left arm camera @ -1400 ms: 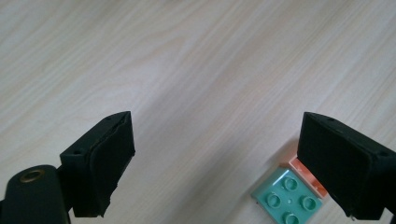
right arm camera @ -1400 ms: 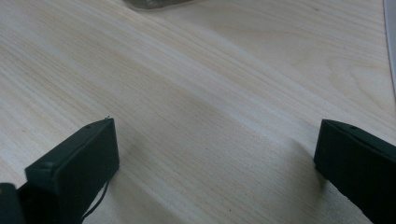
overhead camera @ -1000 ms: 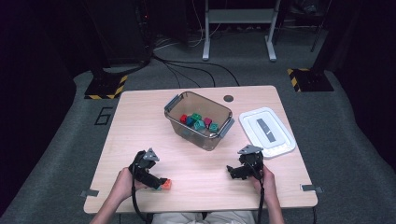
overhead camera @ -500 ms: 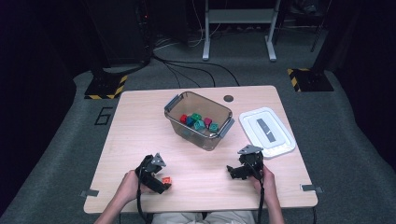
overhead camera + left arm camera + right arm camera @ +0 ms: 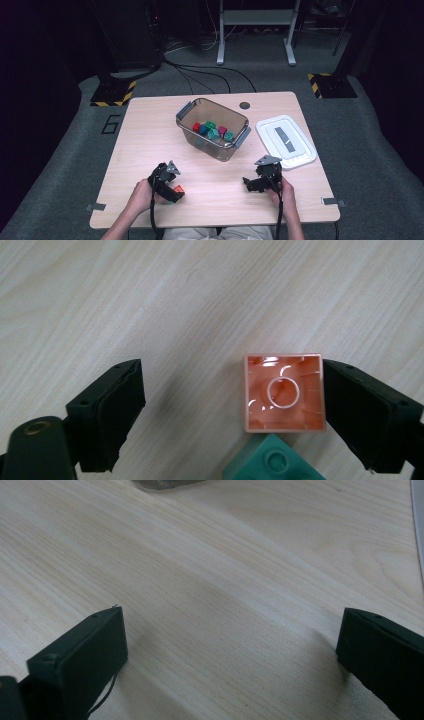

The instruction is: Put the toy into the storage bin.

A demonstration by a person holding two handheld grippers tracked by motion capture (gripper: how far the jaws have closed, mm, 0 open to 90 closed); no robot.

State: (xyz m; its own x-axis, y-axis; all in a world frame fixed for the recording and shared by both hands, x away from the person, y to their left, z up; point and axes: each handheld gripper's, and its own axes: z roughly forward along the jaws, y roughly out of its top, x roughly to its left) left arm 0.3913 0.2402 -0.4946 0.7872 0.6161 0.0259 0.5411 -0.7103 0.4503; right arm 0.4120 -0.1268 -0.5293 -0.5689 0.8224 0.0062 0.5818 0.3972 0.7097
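Left gripper view: orange brick [image 5: 284,392] touches spread left tongs' [image 5: 230,415] right-hand jaw.

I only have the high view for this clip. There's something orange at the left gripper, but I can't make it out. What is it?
Observer: In the left gripper view it's an orange building brick lying with its hollow underside up, a round tube in the middle.
Operator: Is the left gripper clamped on it?
Observer: No. The left gripper is open: the brick sits against one jaw, with bare table before the other.
Operator: Anything else down there?
Observer: A teal brick with a stud on top lies beside the orange one.
Operator: And the right gripper?
Observer: The right gripper is open over bare wood.
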